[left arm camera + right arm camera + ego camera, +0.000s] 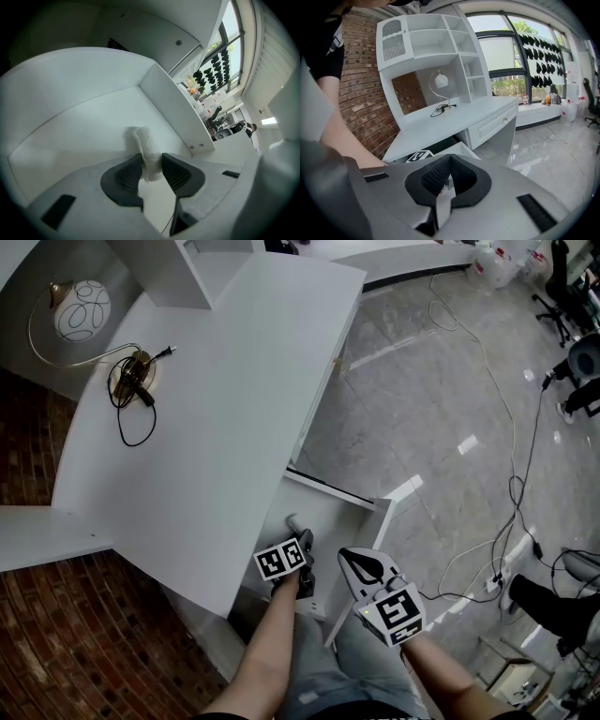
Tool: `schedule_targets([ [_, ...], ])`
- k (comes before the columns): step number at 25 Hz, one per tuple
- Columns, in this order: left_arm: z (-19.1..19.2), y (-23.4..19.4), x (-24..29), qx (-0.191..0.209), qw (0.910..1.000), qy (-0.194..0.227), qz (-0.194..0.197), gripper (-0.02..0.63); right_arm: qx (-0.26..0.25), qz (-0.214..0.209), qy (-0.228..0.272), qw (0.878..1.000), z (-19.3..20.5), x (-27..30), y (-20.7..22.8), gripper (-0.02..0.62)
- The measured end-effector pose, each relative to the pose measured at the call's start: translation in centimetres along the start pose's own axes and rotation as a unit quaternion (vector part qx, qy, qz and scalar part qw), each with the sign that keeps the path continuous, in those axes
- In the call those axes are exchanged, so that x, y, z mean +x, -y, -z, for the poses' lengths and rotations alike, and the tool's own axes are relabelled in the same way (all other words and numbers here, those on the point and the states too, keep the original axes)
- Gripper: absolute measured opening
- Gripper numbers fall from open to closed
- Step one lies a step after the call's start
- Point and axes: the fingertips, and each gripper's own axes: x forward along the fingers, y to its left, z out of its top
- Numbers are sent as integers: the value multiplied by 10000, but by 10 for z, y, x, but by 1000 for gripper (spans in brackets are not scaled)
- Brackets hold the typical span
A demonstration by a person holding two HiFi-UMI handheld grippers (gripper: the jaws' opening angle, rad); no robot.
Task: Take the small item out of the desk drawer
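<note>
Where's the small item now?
The small item sits on the floor of the drawer in the left gripper view, gripped between the fingers of the left gripper.

— Which colours are seen on the furniture?
— The desk [216,427] and its drawer [347,495] are painted plain white. The small item [149,152] is white too. The wall [56,643] is laid in red-brown brick with paler joints.
— And the lamp globe [82,310]?
— It is white, marked with thin dark loops. The lamp base [131,371] is brass-coloured, and a black cable [138,393] is seen at it.
— The floor [441,399]?
— It is veined in pale grey and crossed by black and white cords [521,456].
— The tools?
— The left gripper [151,161] and right gripper [449,165] are grey-bodied, with black ribbed pads [127,174]. Each marker cube [281,561] is patterned in black and white squares.
</note>
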Motion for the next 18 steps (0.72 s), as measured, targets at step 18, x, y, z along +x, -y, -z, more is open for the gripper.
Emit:
schedule_targets([
  [18,3,-8,-11,176,9997,-31,-158,127,-9,21,8,10000,-4,0,-7,-2],
])
